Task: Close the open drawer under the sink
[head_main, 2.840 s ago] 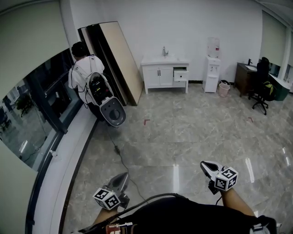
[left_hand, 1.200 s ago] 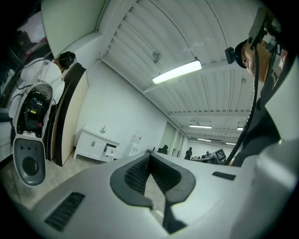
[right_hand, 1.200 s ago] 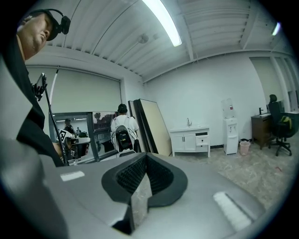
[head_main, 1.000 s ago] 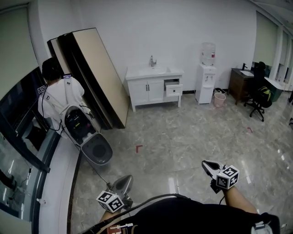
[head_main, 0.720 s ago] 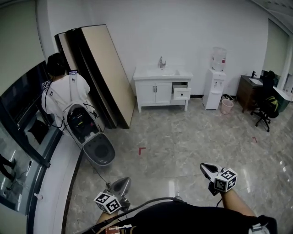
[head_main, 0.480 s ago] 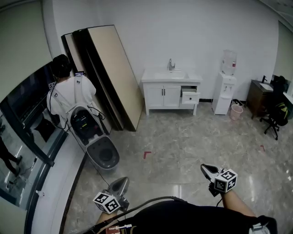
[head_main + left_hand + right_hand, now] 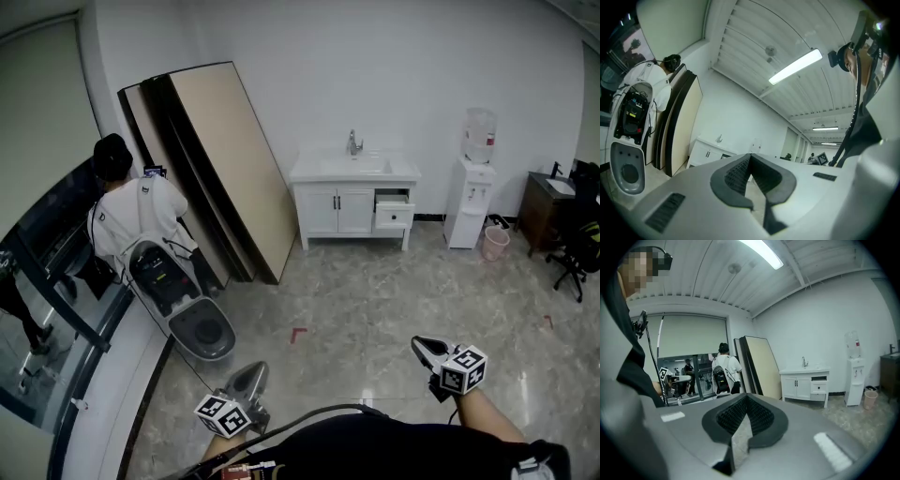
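- The open drawer [image 7: 395, 214] juts from the right end of the white sink cabinet [image 7: 342, 208], which stands against the far wall, well apart from the person carrying the grippers.
- The left gripper [image 7: 251, 377] is closed, nothing between its jaws, and held low over the marble floor [image 7: 375, 291].
- The right gripper [image 7: 425, 346] is likewise closed and empty.
- The step in hand looks like the approach: neither gripper is near the drawer.
- Next, one gripper, probably the right, must be brought to the drawer front to push it flush with the cabinet face.
- A bystander [image 7: 141, 211] stands at the window on the left.
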Demonstrator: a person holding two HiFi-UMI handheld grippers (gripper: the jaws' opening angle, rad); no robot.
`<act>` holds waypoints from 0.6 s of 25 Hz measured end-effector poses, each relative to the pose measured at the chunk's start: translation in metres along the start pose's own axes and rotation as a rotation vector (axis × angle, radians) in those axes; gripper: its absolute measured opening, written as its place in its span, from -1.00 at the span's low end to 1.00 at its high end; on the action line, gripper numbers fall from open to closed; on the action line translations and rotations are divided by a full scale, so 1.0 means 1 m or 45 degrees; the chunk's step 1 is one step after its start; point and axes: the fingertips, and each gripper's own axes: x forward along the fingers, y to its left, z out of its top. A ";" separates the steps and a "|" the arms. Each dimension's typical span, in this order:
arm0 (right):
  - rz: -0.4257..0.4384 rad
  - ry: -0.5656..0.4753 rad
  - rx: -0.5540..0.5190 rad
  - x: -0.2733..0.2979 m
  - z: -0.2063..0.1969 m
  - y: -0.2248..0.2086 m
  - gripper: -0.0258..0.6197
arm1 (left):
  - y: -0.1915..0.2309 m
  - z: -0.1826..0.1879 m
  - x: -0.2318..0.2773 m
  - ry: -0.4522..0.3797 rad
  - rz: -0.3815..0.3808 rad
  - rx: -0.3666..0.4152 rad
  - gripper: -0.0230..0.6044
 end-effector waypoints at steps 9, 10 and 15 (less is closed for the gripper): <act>-0.095 0.021 0.069 0.022 -0.001 -0.066 -0.92 | 0.025 -0.010 0.089 0.085 -0.083 -0.020 -0.93; -0.113 0.018 0.077 0.028 0.004 -0.070 -0.92 | 0.030 -0.009 0.099 0.094 -0.100 -0.020 -0.93; -0.179 -0.006 0.061 0.068 0.030 -0.086 -0.92 | 0.070 0.006 0.151 0.108 -0.197 -0.037 -0.93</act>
